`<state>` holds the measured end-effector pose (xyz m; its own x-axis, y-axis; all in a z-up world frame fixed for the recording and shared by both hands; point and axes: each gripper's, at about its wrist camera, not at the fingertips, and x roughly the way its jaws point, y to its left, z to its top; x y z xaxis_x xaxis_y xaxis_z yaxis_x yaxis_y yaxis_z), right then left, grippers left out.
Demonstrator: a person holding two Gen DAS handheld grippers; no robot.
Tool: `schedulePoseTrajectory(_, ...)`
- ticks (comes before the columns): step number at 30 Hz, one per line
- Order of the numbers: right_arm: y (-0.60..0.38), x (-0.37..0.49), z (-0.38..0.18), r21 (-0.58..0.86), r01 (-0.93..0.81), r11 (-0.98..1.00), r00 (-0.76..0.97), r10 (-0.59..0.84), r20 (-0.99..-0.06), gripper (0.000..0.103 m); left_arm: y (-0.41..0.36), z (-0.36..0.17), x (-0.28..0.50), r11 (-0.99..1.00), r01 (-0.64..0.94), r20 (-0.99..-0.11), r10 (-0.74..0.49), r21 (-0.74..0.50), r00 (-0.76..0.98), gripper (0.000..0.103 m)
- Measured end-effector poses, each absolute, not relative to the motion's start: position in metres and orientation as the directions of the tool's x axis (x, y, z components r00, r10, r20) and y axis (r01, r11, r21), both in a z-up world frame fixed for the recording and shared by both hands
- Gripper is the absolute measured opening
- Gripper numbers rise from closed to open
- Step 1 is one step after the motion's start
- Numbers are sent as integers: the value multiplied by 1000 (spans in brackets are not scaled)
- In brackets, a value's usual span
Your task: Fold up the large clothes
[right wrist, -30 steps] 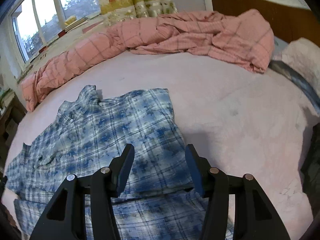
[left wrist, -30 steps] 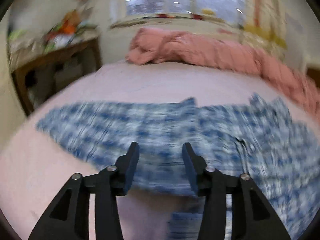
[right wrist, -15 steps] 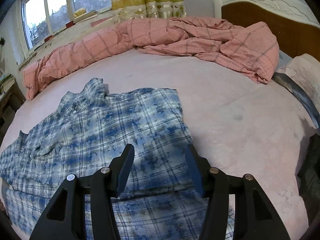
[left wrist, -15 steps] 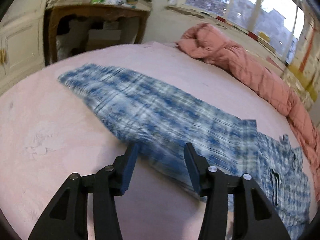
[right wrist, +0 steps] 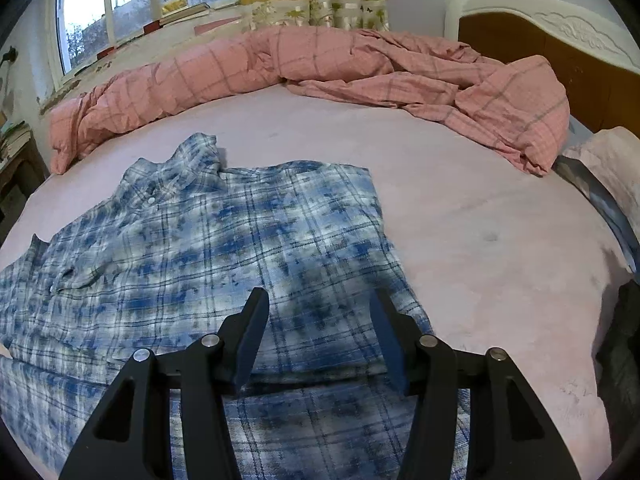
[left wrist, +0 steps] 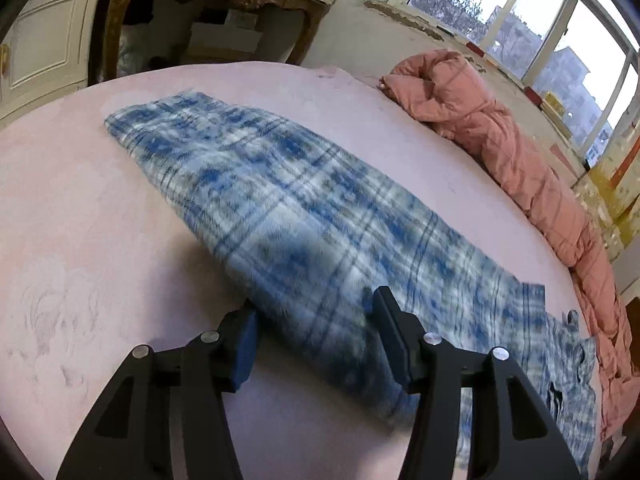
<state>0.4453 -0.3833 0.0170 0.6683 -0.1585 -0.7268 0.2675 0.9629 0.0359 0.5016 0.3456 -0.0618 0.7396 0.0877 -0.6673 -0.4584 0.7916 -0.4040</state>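
Observation:
A blue plaid shirt point(left wrist: 304, 208) lies spread on the pink bed point(left wrist: 80, 208), its collar point(right wrist: 196, 156) toward the window side. In the right wrist view one side panel point(right wrist: 320, 216) is folded over the shirt's front. My left gripper point(left wrist: 314, 312) hovers open just above the shirt's near long edge, with the cloth lying loose beneath the gap. The right gripper point(right wrist: 319, 300) is open too, above the folded panel's lower edge, and nothing is pinched between its fingers.
A rumpled pink checked duvet point(right wrist: 320, 68) runs along the far side of the bed below the window point(left wrist: 540, 32). A wooden desk point(left wrist: 208, 0) stands past the bed's end. The headboard point(right wrist: 560, 52), a pillow point(right wrist: 608, 160) and a dark item point(right wrist: 620, 340) are on the right.
The left gripper swept sideways along the shirt, sank closer to it and rolled, so the desk is now ahead. The right gripper drifted only slightly. Both stayed open.

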Motion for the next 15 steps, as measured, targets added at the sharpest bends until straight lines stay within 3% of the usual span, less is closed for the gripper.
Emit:
schedulePoseTrajectory(2, -385, 445, 17, 37, 272, 962, 668, -161, -727, 55, 341, -57, 502, 808, -456, -668, 109, -372, 737, 1)
schedulePoseTrajectory(6, -388, 443, 19, 47, 278, 960, 674, -160, -721, 55, 306, -19, 493, 873, -400, -576, 182, -279, 797, 1)
schedulePoseTrajectory(11, -385, 445, 16, 42, 280, 959, 673, -165, -721, 55, 220, 49, 471, 940, -199, -420, 68, -278, 905, 1)
schedulePoseTrajectory(15, -370, 456, 1, 3, 246, 969, 631, -157, -760, 55, 146, 75, 460, 967, -30, -368, -68, -254, 927, 2)
